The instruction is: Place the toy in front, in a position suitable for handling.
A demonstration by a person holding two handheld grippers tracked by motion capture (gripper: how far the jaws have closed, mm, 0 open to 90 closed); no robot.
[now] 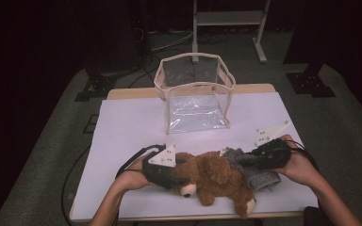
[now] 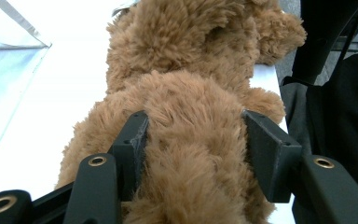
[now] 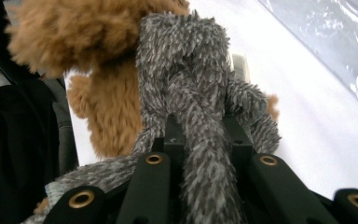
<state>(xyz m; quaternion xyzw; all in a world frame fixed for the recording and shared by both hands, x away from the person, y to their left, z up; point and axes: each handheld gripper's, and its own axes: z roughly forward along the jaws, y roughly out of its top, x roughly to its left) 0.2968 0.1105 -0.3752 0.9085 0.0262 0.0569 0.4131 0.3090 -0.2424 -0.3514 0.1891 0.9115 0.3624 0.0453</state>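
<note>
A brown teddy bear (image 1: 212, 176) lies on its side near the front edge of the white table (image 1: 132, 127). My left gripper (image 1: 181, 172) comes at it from the left and is shut on the bear's furry body (image 2: 186, 93), the pads sunk into the fur on both sides. A grey fuzzy plush piece (image 1: 259, 178) lies against the bear's right side. My right gripper (image 1: 247, 161) is shut on a strand of that grey plush (image 3: 186, 65), which bunches up between the jaws. The brown bear (image 3: 98, 70) lies just behind it.
An empty clear plastic bag (image 1: 195, 92) with beige trim stands open-topped at the back middle of the table. A white metal stand (image 1: 228, 23) and cables are on the floor beyond. The bear's feet reach the front table edge (image 1: 193, 217).
</note>
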